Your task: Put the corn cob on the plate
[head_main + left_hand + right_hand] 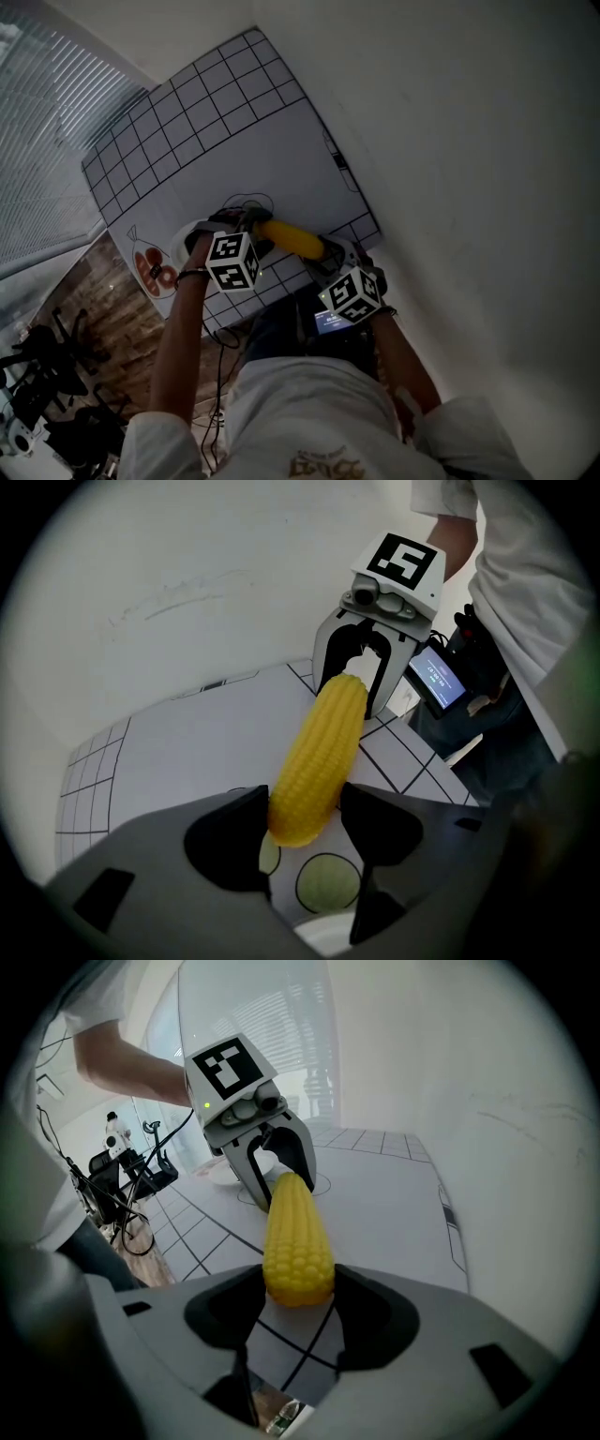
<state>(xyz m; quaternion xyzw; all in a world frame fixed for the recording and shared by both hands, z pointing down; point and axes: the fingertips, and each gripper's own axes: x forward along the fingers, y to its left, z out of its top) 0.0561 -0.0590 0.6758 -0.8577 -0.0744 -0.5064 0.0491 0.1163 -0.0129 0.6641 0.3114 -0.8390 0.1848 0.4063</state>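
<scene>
Corn cob point(292, 238): I see it lifted off the mat, bridging my two grippers near the mat's near edge. Its tapered end points left and its blunt end right.
Left gripper point(305, 832): its jaws stand wide on either side of the cob's point(323, 752) rounded tip, and both pads look pressed against the kernels.
Right gripper point(298, 1302): it is pinching the other end, with the cob point(297, 1237) wedged tight between the two pads.
Grippers together: they face each other along the cob. In each gripper view I see the opposite one at the far end, the right gripper point(361, 672) from the left and the left gripper point(281, 1162) from the right.
Plate point(190, 232): a pale round rim shows just left of the left gripper point(253, 225) in the head view, mostly hidden by it. The cob is not resting on it.
Mat point(216, 122): white with a black grid, running away toward the far wall. Printed circles point(328, 883) lie below the cob's tip.
Right gripper point(328, 251), head view: it sits at the mat's near right corner.
Floor point(103, 281): wood planks at the near left.
</scene>
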